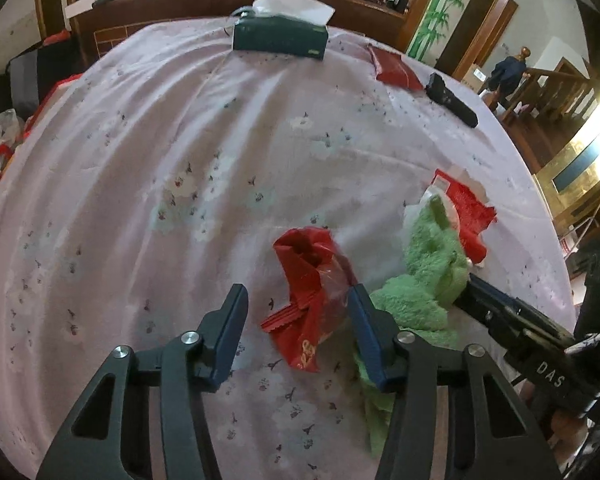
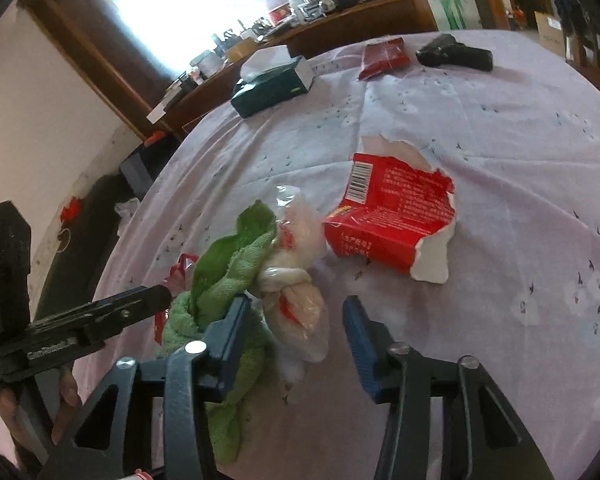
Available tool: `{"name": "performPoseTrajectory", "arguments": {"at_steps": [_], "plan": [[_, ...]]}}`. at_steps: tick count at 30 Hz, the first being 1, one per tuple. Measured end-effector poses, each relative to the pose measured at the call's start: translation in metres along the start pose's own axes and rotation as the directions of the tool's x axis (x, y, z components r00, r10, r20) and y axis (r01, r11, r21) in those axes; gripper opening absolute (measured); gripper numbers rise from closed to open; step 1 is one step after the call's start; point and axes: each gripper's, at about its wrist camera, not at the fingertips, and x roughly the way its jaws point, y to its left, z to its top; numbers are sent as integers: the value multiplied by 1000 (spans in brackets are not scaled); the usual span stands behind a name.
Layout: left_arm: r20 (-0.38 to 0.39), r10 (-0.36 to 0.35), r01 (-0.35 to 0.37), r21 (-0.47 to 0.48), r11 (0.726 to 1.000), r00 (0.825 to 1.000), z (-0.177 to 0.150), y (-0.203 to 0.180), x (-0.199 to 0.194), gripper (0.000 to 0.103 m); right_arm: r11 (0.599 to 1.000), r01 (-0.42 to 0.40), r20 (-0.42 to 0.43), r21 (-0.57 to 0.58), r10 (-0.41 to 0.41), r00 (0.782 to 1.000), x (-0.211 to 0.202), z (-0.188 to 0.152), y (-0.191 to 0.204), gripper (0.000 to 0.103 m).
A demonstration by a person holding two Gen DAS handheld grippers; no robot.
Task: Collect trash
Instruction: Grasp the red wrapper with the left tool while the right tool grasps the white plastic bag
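Only the right wrist view shows the knotted white bag (image 2: pixel 300 304), lying between the open right tool (image 2: pixel 296 316); the open left tool (image 1: pixel 296 312) straddles the red bag (image 1: pixel 312 288).

Left gripper (image 1: pixel 296 312) low over floral tablecloth (image 1: pixel 140 200), jaws apart.
Crumpled red plastic bag (image 1: pixel 312 292) sits btwn fingers, touching right one; fluffy green cloth (image 1: pixel 424 280) just right of it. Torn red wrapper (image 1: pixel 468 212) beyond cloth. Dark green tissue box (image 1: pixel 280 38) far ahead; black remote (image 1: pixel 452 100) ahead-right.
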Motion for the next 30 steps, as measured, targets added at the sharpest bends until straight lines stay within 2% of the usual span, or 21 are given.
{"name": "performPoseTrajectory", "arguments": {"at_steps": [2, 3, 4, 6, 10, 11, 12, 13, 20, 30], "plan": [[-9, -8, 8, -1, 1000, 1000, -1, 0, 4, 50, 1000, 1, 3, 5, -1, 1000, 2, 0, -1, 42], [-11, -6, 6, 1, 1000, 1000, -1, -1, 5, 50, 1000, -9, 1, 1, 9, 1000, 3, 0, 0, 37], [-14, 4, -4, 11, 1000, 1000, -2, -2, 6, 50, 1000, -17, 2, -5, 17, 1000, 3, 0, 1, 37], [-23, 26, -26, 26, 999, 999, -3, -5, 11, 41, 1000, -6, 9, -10, 6, 1000, 1, -1, 1, 36], [-21, 25, -24, 20, 1000, 999, -3, -5, 10, 31, 1000, 0, 29, 16, -1, 1000, -5, -3, -4, 34], [-16, 22, -22, 21, 1000, 1000, -4, -6, 7, 25, 1000, 7, 41, 24, -8, 999, -9, -3, -7, 34], [-5, 26, -26, 19, 999, 1000, -5, -6, 4, 24, 999, 17, 55, 30, -18, 998, -12, -2, -9, 34], [4, 35, -35, 14, 999, 999, -6, -6, 1, 16, 999, 24, 74, 40, -27, 997, -17, -2, -11, 34], [88, 36, -32, -57, 998, 995, -25, 4, -31, 9, 996, 30, 185, 79, -45, 982, -43, 1, -18, 34], [170, -34, 43, -53, 998, 985, -58, -7, -91, 9, 1000, 10, 226, 28, -16, 974, -52, -1, -4, 34]]}}
